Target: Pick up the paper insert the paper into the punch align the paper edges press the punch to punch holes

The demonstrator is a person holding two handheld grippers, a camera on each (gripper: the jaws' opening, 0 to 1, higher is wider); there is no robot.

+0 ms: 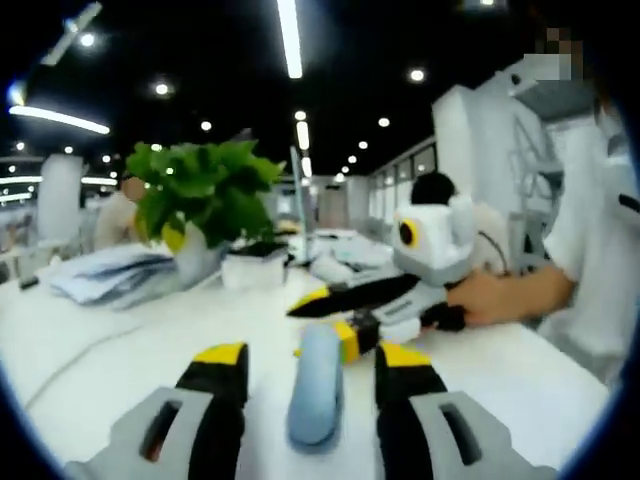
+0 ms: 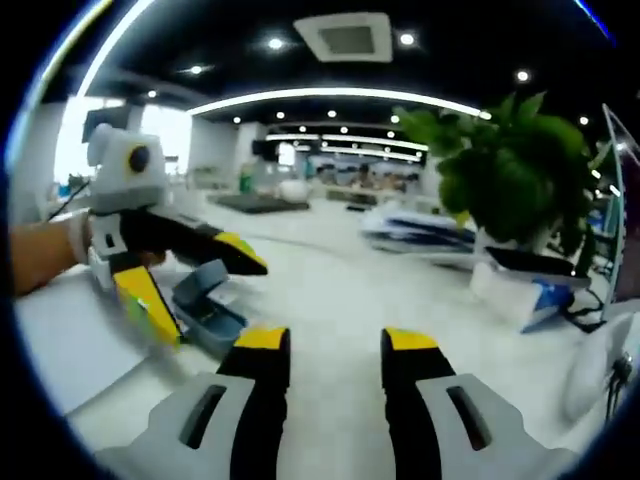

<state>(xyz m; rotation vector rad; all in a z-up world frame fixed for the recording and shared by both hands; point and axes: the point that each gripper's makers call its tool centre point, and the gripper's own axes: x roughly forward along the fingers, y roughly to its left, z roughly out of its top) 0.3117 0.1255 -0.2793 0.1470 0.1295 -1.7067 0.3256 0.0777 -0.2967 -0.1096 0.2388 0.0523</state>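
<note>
Left gripper view, left to right: a stack of papers (image 1: 110,275) lies far left on the white table (image 1: 120,340), with a potted plant (image 1: 205,195) just right of it and a small white box (image 1: 255,268) beside the pot. Near centre, the left gripper (image 1: 310,362) has its jaws apart, and the blue-grey punch (image 1: 317,385) lies between the yellow-tipped fingers, long axis pointing away; I cannot tell whether the pads touch it. Right of centre, the right gripper (image 1: 345,310) reaches in from the right, held by a hand (image 1: 490,297), jaws parted, tips close to the far end of the punch. A person in a white shirt (image 1: 590,250) stands at the far right. Right gripper view, left to right: the left gripper (image 2: 215,290), held by a hand (image 2: 45,255), comes in from the left, jaws spread around the punch (image 2: 205,300), which sits on the table (image 2: 340,300) with its lever raised. Near centre, the right gripper (image 2: 335,355) has its jaws apart with nothing between them. Far right are the papers (image 2: 420,230), the plant (image 2: 510,165) and a white fan (image 2: 600,365). No sheet sits in the punch slot as far as either view shows.
</note>
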